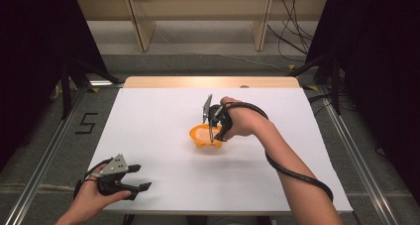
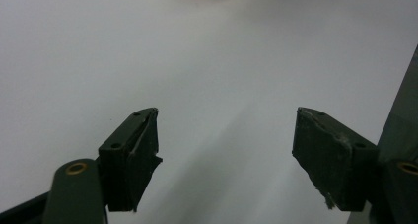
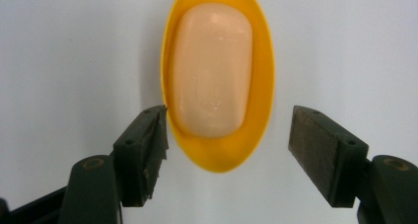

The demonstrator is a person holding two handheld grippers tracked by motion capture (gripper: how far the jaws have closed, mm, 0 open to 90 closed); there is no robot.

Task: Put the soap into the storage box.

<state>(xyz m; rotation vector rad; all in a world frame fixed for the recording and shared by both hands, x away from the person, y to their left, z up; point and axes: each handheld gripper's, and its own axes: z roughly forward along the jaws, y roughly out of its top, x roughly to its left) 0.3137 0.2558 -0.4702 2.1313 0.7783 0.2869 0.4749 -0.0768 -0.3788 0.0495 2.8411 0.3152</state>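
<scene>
Right gripper (image 3: 227,135): jaws spread wide, nothing clamped, pointed down over the near end of the yellow soap dish (image 3: 262,86); its left pad sits just beside the dish rim, the right pad stands clear of it with bare table between. In the high view the right gripper (image 1: 214,132) hangs above the dish (image 1: 198,140), held by the person's right hand (image 1: 241,120), cable looping back along the forearm. Dish is oval, bright yellow, resting flat on the white table (image 1: 163,116), a little right of middle and about midway between the far and near edges. Inside it lies a pale peach soap bar (image 3: 212,68), rounded oblong, lengthwise along the dish and taking up most of the hollow. Left gripper (image 2: 226,145): jaws also wide apart, empty, white surface between the pads, a sliver of yellow at the top edge of its view. In the high view the left gripper (image 1: 141,178) sits low by the table's near-left corner, in the left hand (image 1: 91,197), well apart from the dish.
</scene>
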